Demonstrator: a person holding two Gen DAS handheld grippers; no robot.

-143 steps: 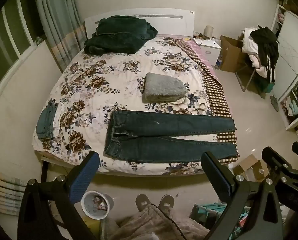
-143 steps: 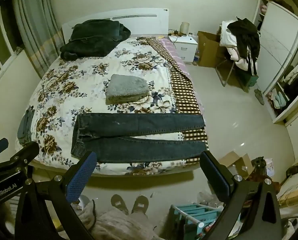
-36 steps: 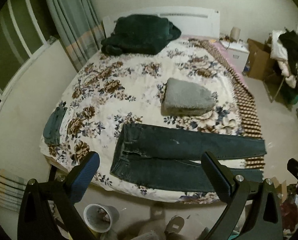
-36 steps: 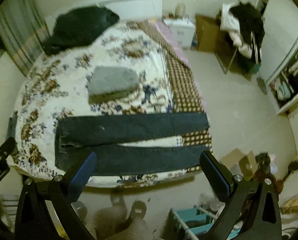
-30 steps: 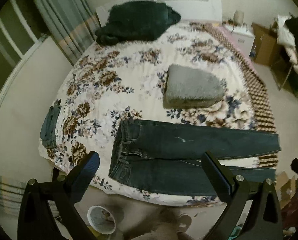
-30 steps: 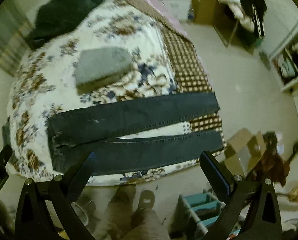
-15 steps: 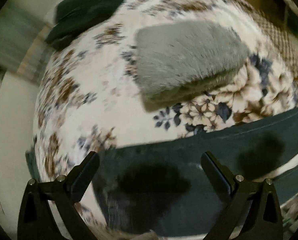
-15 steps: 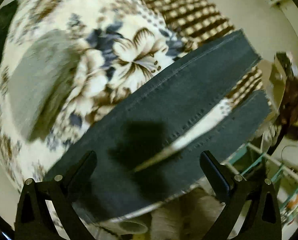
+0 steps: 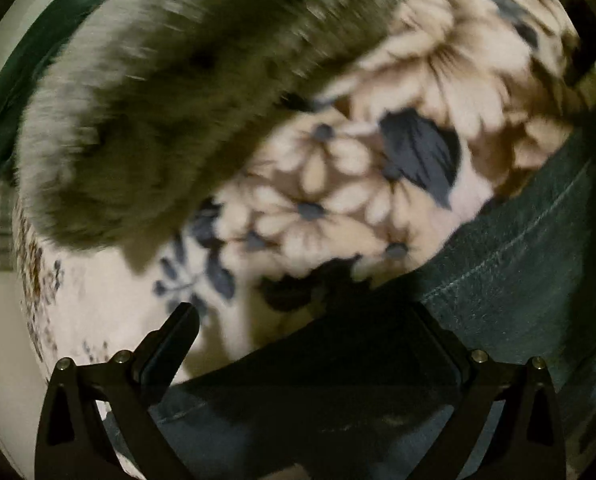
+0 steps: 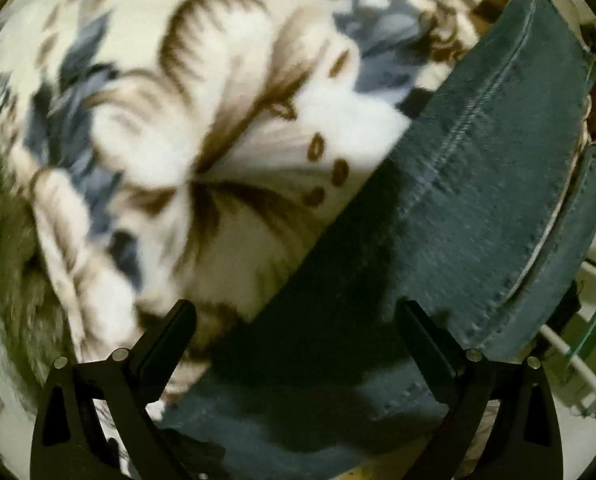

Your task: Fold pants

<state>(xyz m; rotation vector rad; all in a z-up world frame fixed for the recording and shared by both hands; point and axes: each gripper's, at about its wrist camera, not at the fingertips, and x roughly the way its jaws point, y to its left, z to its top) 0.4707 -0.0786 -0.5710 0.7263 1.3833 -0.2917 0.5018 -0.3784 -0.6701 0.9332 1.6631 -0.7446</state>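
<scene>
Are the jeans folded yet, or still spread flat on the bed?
Spread, not folded. In the right wrist view the jeans lie flat on the floral bedspread, both legs side by side, a pale strip between them.

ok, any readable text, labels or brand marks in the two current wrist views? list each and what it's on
None readable in either view.
jeans: stitching only; no tag or label shows.
floral bedspread: printed flowers, no lettering.
left gripper and right gripper: plain black, no marking visible.
grey fuzzy fabric: blurred, nothing legible.

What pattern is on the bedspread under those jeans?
The bedspread has a floral print: cream with brown and blue-grey flowers. The right wrist view shows it best.
</scene>
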